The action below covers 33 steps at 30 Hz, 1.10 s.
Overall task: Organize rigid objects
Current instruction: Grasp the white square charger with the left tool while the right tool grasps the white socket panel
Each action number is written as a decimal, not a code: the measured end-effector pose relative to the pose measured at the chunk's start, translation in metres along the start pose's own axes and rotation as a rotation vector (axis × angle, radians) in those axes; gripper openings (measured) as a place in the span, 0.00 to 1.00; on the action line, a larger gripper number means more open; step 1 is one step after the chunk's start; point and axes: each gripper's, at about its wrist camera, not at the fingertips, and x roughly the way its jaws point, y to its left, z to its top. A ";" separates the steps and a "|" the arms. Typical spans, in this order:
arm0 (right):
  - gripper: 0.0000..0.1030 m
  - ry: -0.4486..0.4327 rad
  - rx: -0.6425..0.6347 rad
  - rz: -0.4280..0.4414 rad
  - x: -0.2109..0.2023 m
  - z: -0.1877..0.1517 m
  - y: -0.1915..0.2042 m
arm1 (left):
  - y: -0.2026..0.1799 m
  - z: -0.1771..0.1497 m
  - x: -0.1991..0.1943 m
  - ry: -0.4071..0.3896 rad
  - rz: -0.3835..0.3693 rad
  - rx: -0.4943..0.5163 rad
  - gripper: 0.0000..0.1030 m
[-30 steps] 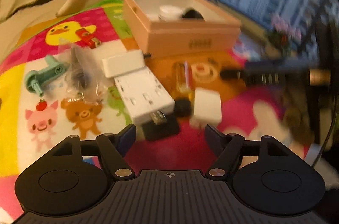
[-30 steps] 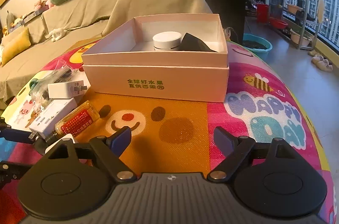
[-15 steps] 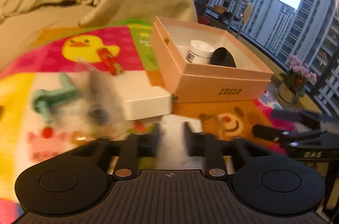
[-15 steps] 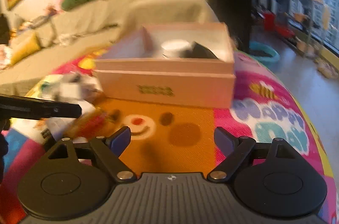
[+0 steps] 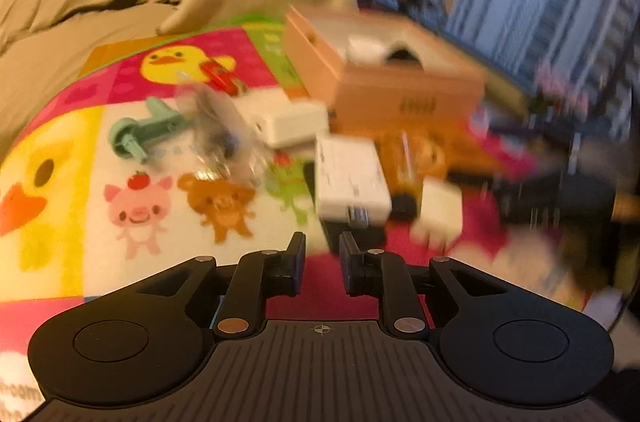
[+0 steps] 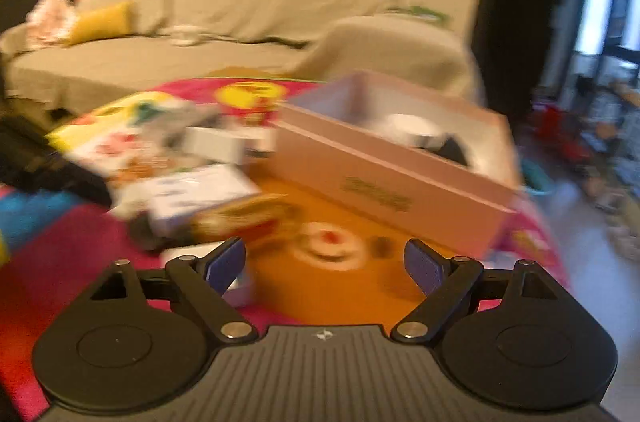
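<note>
My left gripper [image 5: 322,254] hovers low over the animal-print mat, jaws drawn close together with nothing between them. Just ahead of it lie a white socket adapter [image 5: 350,178] and a white cube charger [image 5: 440,210], with an amber bottle [image 5: 408,158] beyond. The pink box [image 5: 400,90] behind holds a white jar [image 5: 366,48] and a black object [image 5: 402,56]. My right gripper [image 6: 324,262] stands open and empty above the orange patch, tilted, in front of the pink box [image 6: 392,182]. The red-labelled bottle [image 6: 248,218] and the adapter [image 6: 200,194] lie to its left. Both views are blurred.
A flat white charger [image 5: 294,122], a clear plastic bag [image 5: 220,138], a teal plastic part [image 5: 144,134] and a small red item [image 5: 218,76] lie at the mat's left. A covered sofa [image 6: 240,34] runs behind. The left gripper's dark body [image 6: 52,166] shows at the left edge.
The left jaws have gone from wide apart to nearly together, empty. The left view swung up toward the box and back down. The right gripper has rolled and shifted, so its view tilts.
</note>
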 end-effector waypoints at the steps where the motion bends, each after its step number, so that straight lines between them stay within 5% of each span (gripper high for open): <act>1: 0.84 0.021 0.008 -0.022 0.002 -0.003 -0.005 | -0.006 -0.003 0.004 0.023 -0.003 0.031 0.24; 3: 0.84 0.064 0.048 -0.026 0.006 -0.009 -0.018 | -0.015 -0.007 0.005 0.015 -0.007 0.088 0.37; 8: 0.84 0.114 0.191 0.009 0.013 -0.012 -0.042 | -0.031 -0.007 0.015 0.035 -0.087 0.114 0.92; 9: 0.84 0.121 0.199 0.010 0.014 -0.013 -0.044 | -0.034 -0.006 0.017 0.041 -0.092 0.121 0.94; 15: 0.84 0.080 0.190 0.007 0.008 -0.014 -0.041 | -0.026 0.013 0.007 0.011 -0.193 0.035 0.94; 20: 0.84 0.073 0.155 0.019 0.006 -0.013 -0.035 | -0.005 0.058 0.004 -0.124 -0.078 0.005 0.94; 22: 0.84 0.072 0.147 0.014 0.006 -0.013 -0.033 | 0.003 0.077 0.019 -0.109 -0.087 0.064 0.94; 26: 0.84 0.070 0.147 0.006 0.005 -0.013 -0.033 | 0.031 0.104 0.063 0.011 -0.225 0.086 0.94; 30: 0.84 0.073 0.147 0.012 0.006 -0.013 -0.033 | 0.048 0.103 0.094 0.084 -0.173 0.082 0.90; 33: 0.84 0.079 0.142 0.025 0.007 -0.013 -0.032 | 0.056 0.099 0.097 0.051 -0.218 0.037 0.88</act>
